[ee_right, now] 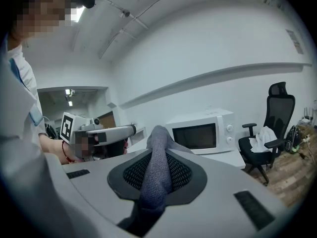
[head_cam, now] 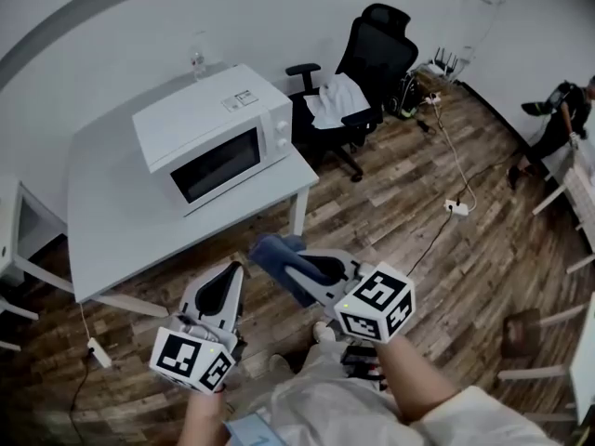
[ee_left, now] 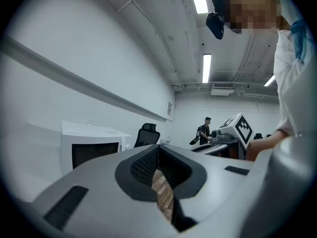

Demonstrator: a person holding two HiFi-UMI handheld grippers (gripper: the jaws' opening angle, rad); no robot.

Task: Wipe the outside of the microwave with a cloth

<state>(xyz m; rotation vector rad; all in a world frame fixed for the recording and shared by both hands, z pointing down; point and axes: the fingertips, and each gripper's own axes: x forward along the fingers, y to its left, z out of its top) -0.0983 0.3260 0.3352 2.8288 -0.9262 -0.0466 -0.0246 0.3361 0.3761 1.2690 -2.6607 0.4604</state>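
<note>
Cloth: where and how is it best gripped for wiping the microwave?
Probably as the right gripper has it: across the bunched middle of the cloth, jaws closing from both sides, a wad poking past the tips. Being limp, it would dangle if held by an edge.

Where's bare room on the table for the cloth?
The table is bare left of the microwave and along its near edge in front of the door. The right end is crowded: microwave near the corner, office chair just beyond.
</note>
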